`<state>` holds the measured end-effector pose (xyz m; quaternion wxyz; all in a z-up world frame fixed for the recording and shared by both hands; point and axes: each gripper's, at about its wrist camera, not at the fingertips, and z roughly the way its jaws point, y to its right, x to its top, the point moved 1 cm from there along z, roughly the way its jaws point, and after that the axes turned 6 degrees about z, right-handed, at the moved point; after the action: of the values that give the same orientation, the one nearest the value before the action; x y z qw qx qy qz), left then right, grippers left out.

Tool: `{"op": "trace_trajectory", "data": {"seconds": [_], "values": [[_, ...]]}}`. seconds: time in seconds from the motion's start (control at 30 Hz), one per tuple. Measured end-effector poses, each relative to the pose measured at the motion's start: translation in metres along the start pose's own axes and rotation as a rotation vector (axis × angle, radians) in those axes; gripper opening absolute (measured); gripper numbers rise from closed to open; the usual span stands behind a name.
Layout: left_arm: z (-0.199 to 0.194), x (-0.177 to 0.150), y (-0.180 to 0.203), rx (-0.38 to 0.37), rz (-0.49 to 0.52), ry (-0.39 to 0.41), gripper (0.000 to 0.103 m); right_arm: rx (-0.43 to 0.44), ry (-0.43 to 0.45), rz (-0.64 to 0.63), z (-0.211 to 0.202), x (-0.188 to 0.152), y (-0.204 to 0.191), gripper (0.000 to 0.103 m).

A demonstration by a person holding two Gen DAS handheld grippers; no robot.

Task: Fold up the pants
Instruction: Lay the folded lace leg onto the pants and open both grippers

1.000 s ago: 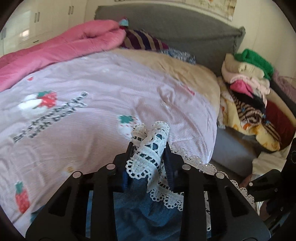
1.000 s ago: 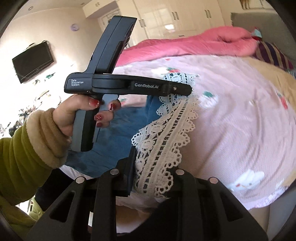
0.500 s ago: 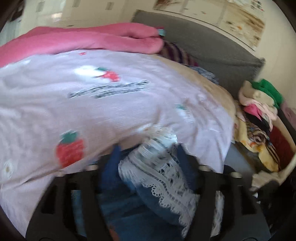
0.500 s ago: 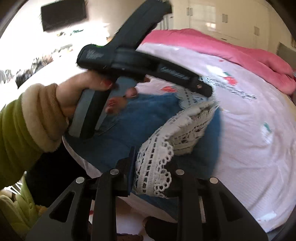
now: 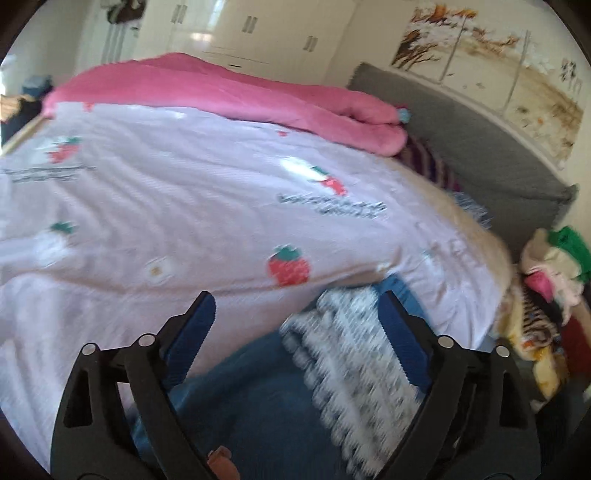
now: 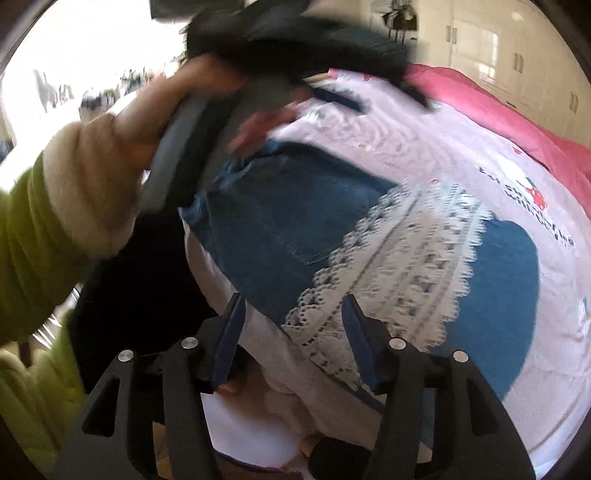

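Both the left claw [image 5: 295,325] and right claw [image 6: 293,332] hang spread, pinching nothing, over the pants [image 6: 295,225] on the bed [image 5: 184,206]. Lace hem [image 6: 399,266] lies across the denim; one fold seemingly done, more probably left.

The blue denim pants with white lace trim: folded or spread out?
Folded: the blue denim pants with white lace trim lie doubled, lace hem atop denim, on the pink strawberry-print bedspread.

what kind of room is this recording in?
Most likely a home bedroom: a bed with a strawberry-print cover and pink duvet, a grey headboard, and built-in wardrobes behind.
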<state>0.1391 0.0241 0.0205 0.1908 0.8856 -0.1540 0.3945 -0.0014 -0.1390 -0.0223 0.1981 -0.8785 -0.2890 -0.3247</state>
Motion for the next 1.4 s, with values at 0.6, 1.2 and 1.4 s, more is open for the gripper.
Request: {"op": "trace_trajectory", "data": {"seconds": [0.6, 1.2, 1.4], "values": [[-0.033, -0.083, 0.092, 0.042, 0.036, -0.073, 0.087, -0.099, -0.131, 0.132, 0.075, 0.121, 0.117, 0.067], [0.008, -0.112, 0.12, 0.112, 0.16, -0.228, 0.062, -0.065, -0.164, 0.112, 0.102, 0.118, 0.106, 0.019], [0.011, -0.12, 0.114, 0.119, 0.141, -0.255, 0.062, -0.094, -0.201, 0.108, 0.126, 0.11, 0.106, 0.021]]}}
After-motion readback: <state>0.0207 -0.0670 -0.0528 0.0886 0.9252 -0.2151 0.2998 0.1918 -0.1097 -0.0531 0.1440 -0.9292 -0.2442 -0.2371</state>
